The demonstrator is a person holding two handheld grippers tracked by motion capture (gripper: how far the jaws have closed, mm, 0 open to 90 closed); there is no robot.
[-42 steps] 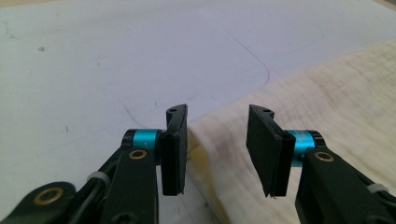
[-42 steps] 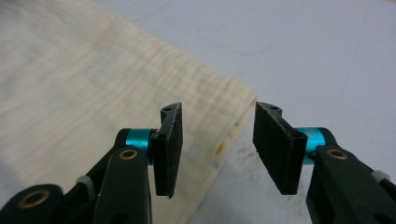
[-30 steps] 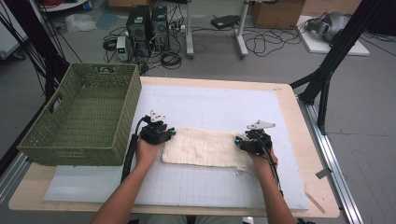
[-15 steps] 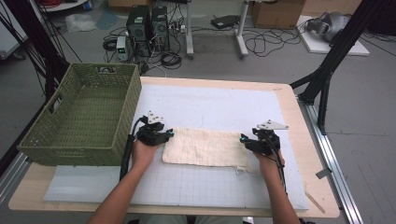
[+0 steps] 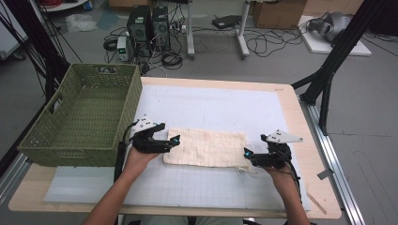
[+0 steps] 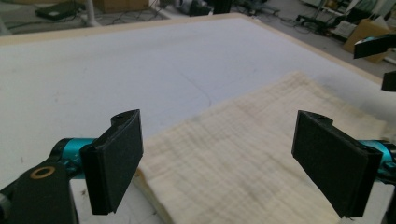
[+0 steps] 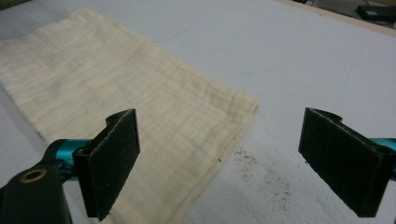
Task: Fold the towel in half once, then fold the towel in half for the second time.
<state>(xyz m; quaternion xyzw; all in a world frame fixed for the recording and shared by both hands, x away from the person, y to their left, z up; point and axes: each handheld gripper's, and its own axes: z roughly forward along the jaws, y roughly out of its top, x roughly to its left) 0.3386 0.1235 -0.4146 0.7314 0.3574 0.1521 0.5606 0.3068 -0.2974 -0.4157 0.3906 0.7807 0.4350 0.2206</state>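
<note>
The green basket point(image 5: 80, 117) sat at nine o'clock. The left gripper point(image 5: 176, 140), jaws just opened wide and empty, had released the folded cloth point(image 5: 206, 147) at table centre; the right gripper point(image 5: 245, 153) likewise. Next probably meant regripping for another fold.

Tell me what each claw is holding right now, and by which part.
Nothing is held. Both the left claw and the right claw have just opened; the folded cream cloth lies flat on the mat, free of their pads.
</note>
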